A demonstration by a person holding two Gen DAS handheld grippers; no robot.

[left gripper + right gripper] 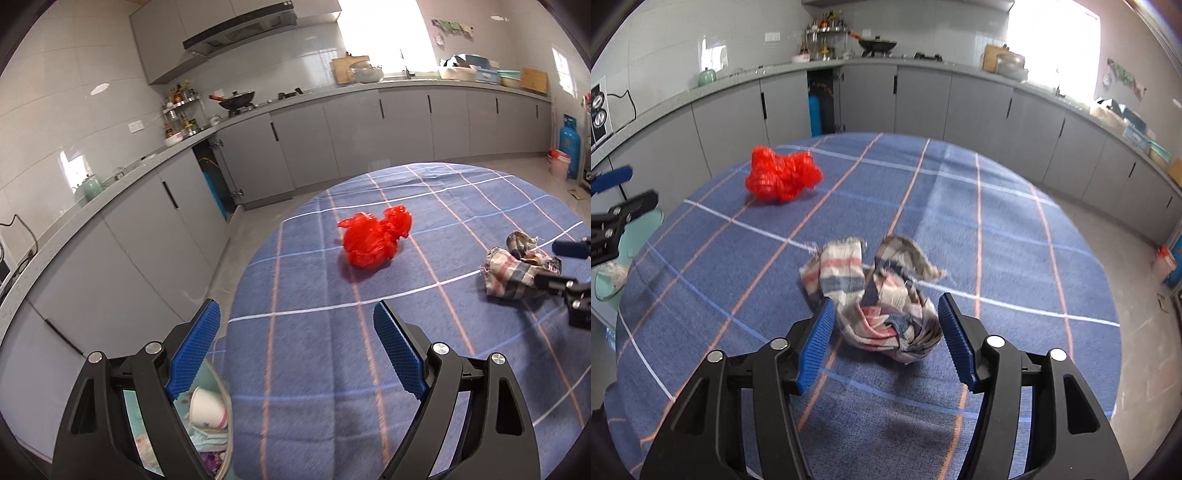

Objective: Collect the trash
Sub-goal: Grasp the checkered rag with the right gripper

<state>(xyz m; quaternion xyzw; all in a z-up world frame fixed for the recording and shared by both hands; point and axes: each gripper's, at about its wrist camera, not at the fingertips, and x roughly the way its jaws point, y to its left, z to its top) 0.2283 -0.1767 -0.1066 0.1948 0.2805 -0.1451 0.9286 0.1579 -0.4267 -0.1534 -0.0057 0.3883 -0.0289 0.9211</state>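
Round and blue-checked, the table (pixel 997 229) held a crumpled plaid rag (pixel 879 295) between the half-spread right gripper (pixel 886 332) pads, untouched, so lowering squarely before squeezing seemed wise, while the wide, empty left gripper (pixel 295 350) faced the red bag (pixel 369 240) farther off.

The left gripper (pixel 297 321) hovers with its blue pads wide apart and empty over a desk (pixel 332 369) covered in blue plaid cloth. Ahead lies a crumpled red plastic bag (pixel 369 240). A checked rag (pixel 517 273) sits to its right, beside the right gripper (pixel 565 266). Below left, a bin (pixel 218 424) holds a white paper cup (pixel 207 408).
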